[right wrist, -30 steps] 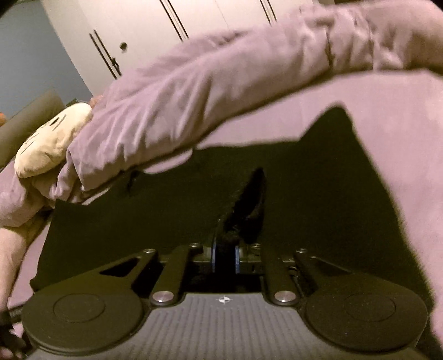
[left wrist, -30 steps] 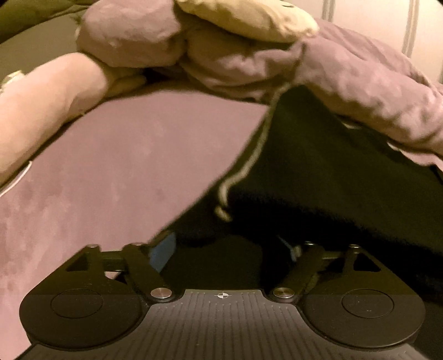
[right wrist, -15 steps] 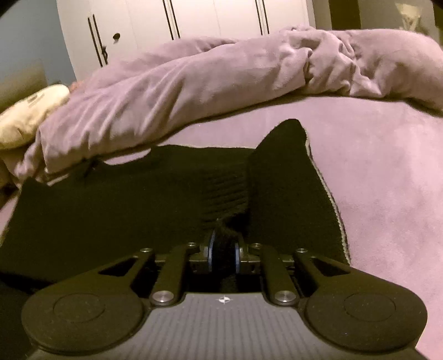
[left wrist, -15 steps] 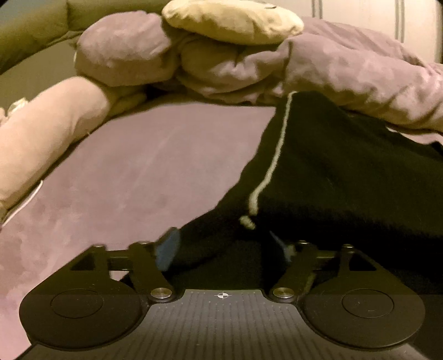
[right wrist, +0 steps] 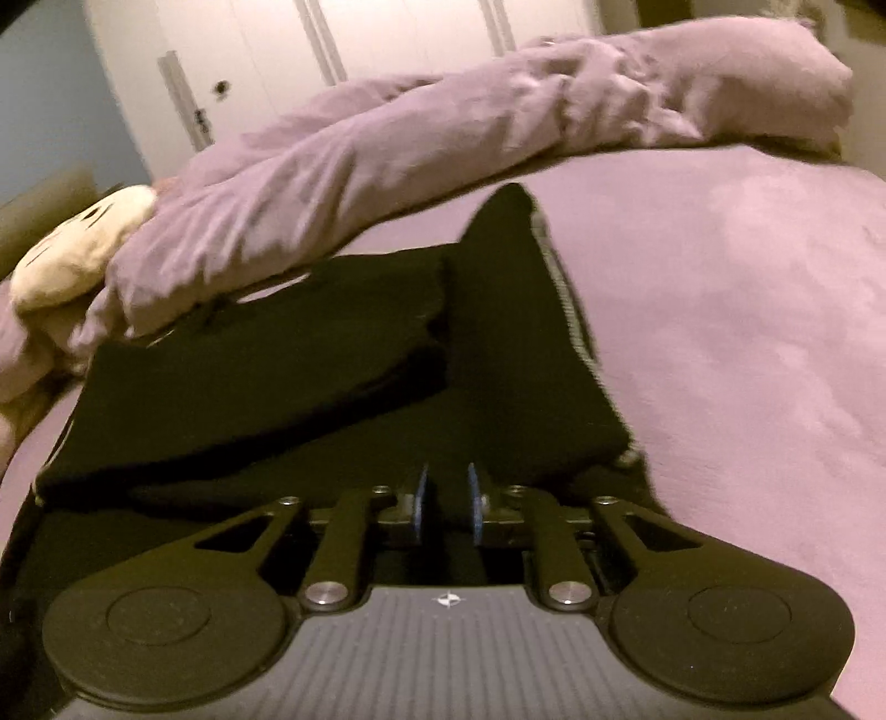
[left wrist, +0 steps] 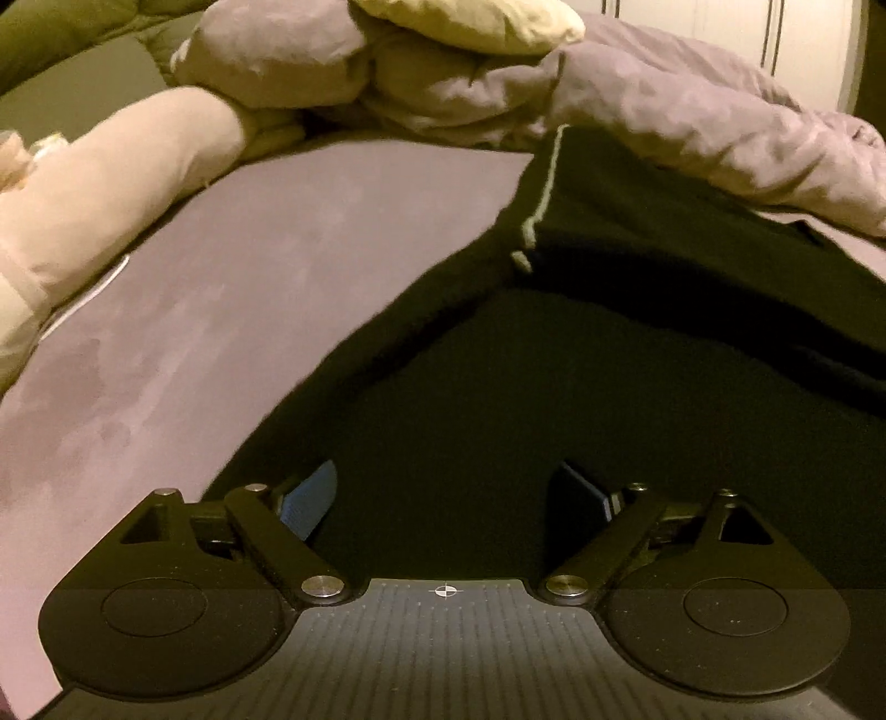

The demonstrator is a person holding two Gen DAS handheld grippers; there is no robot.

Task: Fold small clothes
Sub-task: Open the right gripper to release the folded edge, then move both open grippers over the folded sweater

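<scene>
A black garment [left wrist: 637,343] with a pale edge seam lies on the purple bed sheet [left wrist: 232,288]. Its far part is folded over the near part. My left gripper [left wrist: 443,493] is open just above the near black cloth, holding nothing. In the right wrist view the same garment [right wrist: 288,354] lies flat with a flap folded along its right side. My right gripper [right wrist: 447,504] has its jaws slightly apart with black cloth still between the blue pads; whether they pinch it I cannot tell.
A bunched purple duvet [right wrist: 454,160] lies along the far side of the bed, also in the left wrist view [left wrist: 692,116]. A cream cushion [left wrist: 465,22] rests on it, and a pink pillow [left wrist: 111,171] sits at left. White wardrobe doors [right wrist: 288,50] stand behind.
My left gripper has opened wider and let the cloth drop. My right gripper brought its fold down onto the garment and its jaws have parted a little.
</scene>
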